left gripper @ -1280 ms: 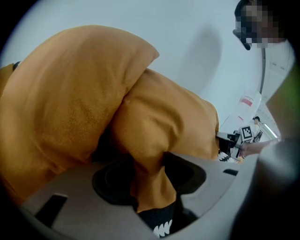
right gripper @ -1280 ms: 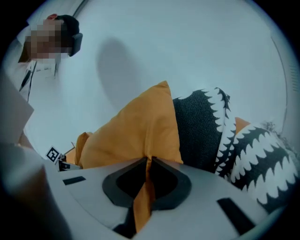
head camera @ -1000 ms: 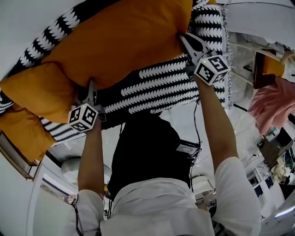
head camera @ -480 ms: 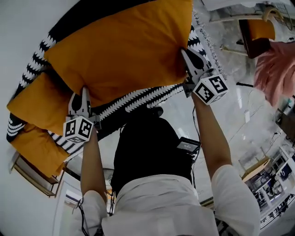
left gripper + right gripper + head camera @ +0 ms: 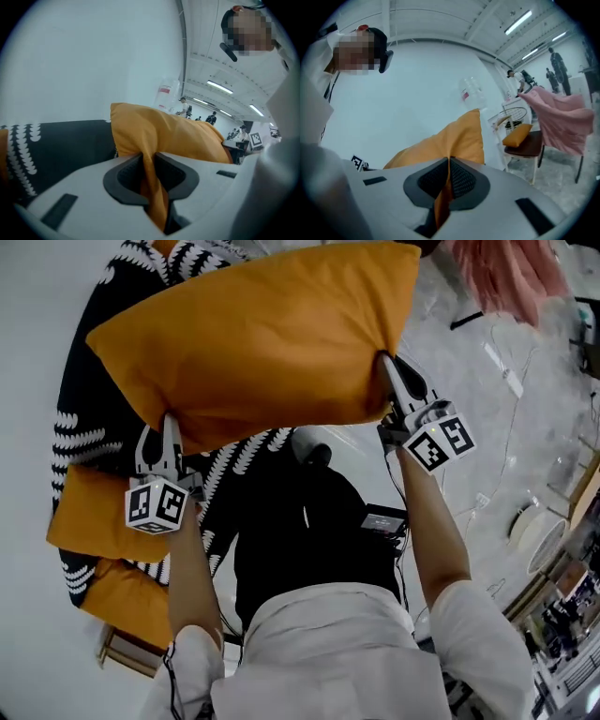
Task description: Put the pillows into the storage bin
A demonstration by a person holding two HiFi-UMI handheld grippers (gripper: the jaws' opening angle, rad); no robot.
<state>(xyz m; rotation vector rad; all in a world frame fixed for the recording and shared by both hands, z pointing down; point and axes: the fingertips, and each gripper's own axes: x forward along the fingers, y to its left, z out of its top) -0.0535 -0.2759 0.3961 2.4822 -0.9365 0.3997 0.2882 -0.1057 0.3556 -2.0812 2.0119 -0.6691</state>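
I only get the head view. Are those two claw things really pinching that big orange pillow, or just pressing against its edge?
Observer: Pinching. The left gripper view shows the left gripper shut on a fold of the orange pillow. Its jaws have just been closing on that fold.
Operator: And the other one?
Observer: The right gripper is clamped on a thin fold of the same cover.
Operator: Anything off to the side that I'm missing?
Observer: Yes. The right gripper view shows a smaller orange pillow lying on a chair, next to a hanging pink cloth.
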